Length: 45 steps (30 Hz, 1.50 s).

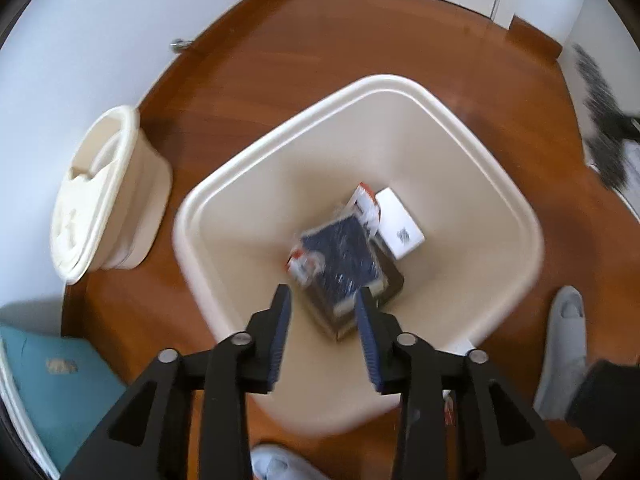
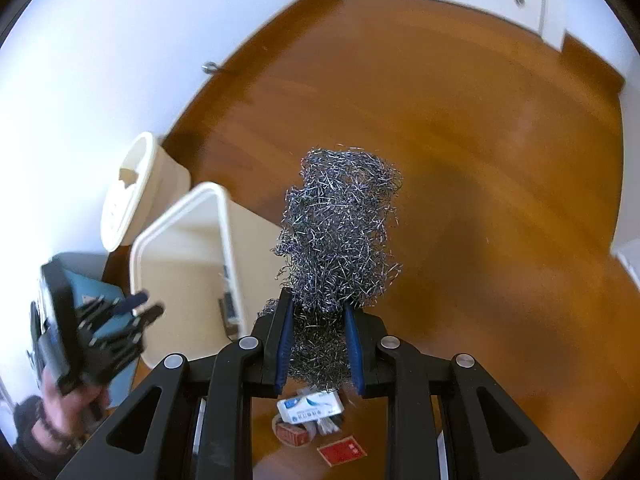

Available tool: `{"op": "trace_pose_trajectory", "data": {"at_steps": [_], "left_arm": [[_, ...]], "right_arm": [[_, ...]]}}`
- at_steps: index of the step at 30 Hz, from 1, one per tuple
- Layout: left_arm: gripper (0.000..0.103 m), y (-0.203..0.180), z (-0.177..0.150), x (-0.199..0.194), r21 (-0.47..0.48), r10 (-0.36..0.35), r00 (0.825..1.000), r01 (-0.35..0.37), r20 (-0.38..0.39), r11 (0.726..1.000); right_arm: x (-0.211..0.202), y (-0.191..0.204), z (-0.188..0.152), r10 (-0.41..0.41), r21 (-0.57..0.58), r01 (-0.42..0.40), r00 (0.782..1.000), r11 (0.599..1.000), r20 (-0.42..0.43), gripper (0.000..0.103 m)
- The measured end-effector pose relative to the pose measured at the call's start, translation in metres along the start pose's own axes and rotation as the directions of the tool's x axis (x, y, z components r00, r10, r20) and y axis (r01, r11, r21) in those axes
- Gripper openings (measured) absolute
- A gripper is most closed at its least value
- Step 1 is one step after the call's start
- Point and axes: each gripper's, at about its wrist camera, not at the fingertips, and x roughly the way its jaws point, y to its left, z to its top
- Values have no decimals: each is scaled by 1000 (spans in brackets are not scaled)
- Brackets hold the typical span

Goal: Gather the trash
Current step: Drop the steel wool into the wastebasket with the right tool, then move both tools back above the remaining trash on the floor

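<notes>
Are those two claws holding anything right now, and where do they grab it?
The right gripper pinches a steel wool scrubber by its lower end. The left gripper holds nothing; its jaws stand open over the bin.

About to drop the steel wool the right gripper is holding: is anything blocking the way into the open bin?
Nothing visible blocks it. The steel wool is clamped in the right gripper over bare floor, right of the bin. The bin's mouth is open. The left gripper, open and empty, is above it.
</notes>
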Motion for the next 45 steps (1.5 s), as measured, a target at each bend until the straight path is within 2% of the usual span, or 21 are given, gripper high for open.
{"op": "trace_pose_trajectory", "data": {"at_steps": [2,3,5,7,9,13,16,19,20,21,25,27,30,34,37,40,43,45], "left_arm": [[75,7,-27,-24,-24,-10,1000,10,-5,1000],[80,7,-41,-37,-42,-17,1000,17,-2,999],[80,13,-69,-66,-111,-57,998,57,4,992],[80,17,-91,-85,-188,-103,995,101,-2,977],[80,27,-113,-99,-293,-164,986,158,5,943],[80,37,-129,-108,-395,-222,973,230,66,890],[80,42,-127,-97,-432,-292,954,295,75,852],[80,58,-130,-80,-532,-406,911,379,71,757],[80,64,-132,-75,-556,-417,906,383,72,737],[80,68,-133,-75,-563,-406,912,368,63,740],[80,77,-135,-73,-541,-288,957,257,29,801],[80,73,-133,-73,-511,-238,971,212,15,833],[80,65,-131,-74,-469,-187,982,167,5,867],[80,50,-127,-74,-407,-134,991,124,3,905],[80,38,-128,-77,-343,-83,997,77,-3,936],[80,34,-129,-78,-328,-71,997,64,-8,942],[80,30,-127,-78,-320,-64,998,59,-6,945],[80,25,-126,-76,-307,-55,998,50,-7,950]], "right_arm": [[-9,17,4,15,-25,-14,1000,1000,14,26],[-14,30,7,28,-46,-27,999,999,23,26],[-23,60,9,55,-101,-52,998,994,32,26],[-19,102,7,84,-182,-81,996,980,6,26],[-5,134,1,89,-235,-94,996,968,-32,26],[65,194,-11,20,-302,-69,987,951,-160,26],[119,213,-19,-69,-341,-8,975,940,-212,26],[168,219,-20,-146,-345,48,953,938,-264,26],[181,221,-21,-170,-351,62,943,934,-286,26],[197,224,-24,-206,-370,83,930,925,-304,27],[244,233,-33,-325,-439,150,876,886,-357,38],[257,235,-35,-362,-462,174,861,870,-358,48],[259,233,-34,-389,-470,202,854,859,-344,59],[235,234,-32,-363,-465,190,877,865,-316,64],[185,243,-30,-253,-473,107,932,875,-258,64],[119,232,-35,-149,-523,36,973,852,-176,69],[71,207,-54,-122,-581,39,987,813,-105,70],[59,186,-66,-109,-607,31,990,794,-93,70]]}}
